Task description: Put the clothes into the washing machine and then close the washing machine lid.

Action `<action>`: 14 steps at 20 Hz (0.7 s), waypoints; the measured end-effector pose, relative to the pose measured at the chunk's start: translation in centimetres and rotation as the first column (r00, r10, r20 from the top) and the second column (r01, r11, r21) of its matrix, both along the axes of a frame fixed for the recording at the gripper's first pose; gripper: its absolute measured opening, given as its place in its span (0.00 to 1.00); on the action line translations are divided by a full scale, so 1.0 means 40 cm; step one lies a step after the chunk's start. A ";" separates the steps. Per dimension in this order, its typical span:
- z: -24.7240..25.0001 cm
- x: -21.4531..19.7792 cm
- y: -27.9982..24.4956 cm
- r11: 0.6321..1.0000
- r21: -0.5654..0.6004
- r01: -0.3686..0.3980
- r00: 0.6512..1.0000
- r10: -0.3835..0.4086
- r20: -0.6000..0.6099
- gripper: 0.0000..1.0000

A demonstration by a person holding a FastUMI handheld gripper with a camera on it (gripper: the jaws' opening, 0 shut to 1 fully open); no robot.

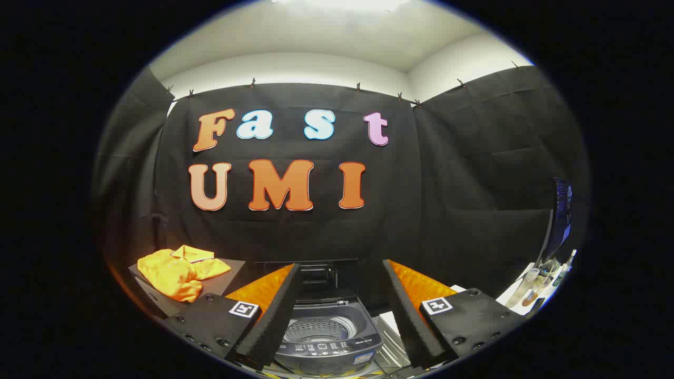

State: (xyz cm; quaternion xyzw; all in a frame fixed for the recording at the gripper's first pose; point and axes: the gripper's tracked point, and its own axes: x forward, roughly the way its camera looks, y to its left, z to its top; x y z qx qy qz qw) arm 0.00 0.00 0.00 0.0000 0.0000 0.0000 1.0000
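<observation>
A small grey top-loading washing machine (327, 337) stands between and just beyond my fingers, its lid (321, 276) raised upright behind the drum opening. The perforated drum looks bare inside. An orange shirt (179, 271) lies crumpled on a dark stand (231, 268) to the left of the machine, beyond my left finger. My gripper (337, 316) is open, its fingers spread wide on either side of the machine with nothing held.
A white table edge (518, 300) to the right carries several tubes and small bottles (537, 284). A dark monitor (561, 216) stands above them. Black cloth walls close the booth behind and on both sides.
</observation>
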 end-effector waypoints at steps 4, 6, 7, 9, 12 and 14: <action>0.001 -0.002 0.011 1.000 -0.005 0.010 1.000 -0.010 0.000 0.97; 0.001 -0.003 0.018 1.000 -0.008 0.014 1.000 -0.014 0.001 0.97; -0.001 -0.003 0.020 1.000 -0.008 0.015 1.000 -0.015 0.000 0.97; 0.003 -0.005 0.024 1.000 -0.002 0.019 1.000 -0.019 0.004 0.97; 0.000 0.001 0.029 1.000 0.007 0.022 1.000 -0.022 0.006 0.97; -0.005 0.003 0.032 1.000 0.010 0.021 1.000 -0.021 0.001 0.97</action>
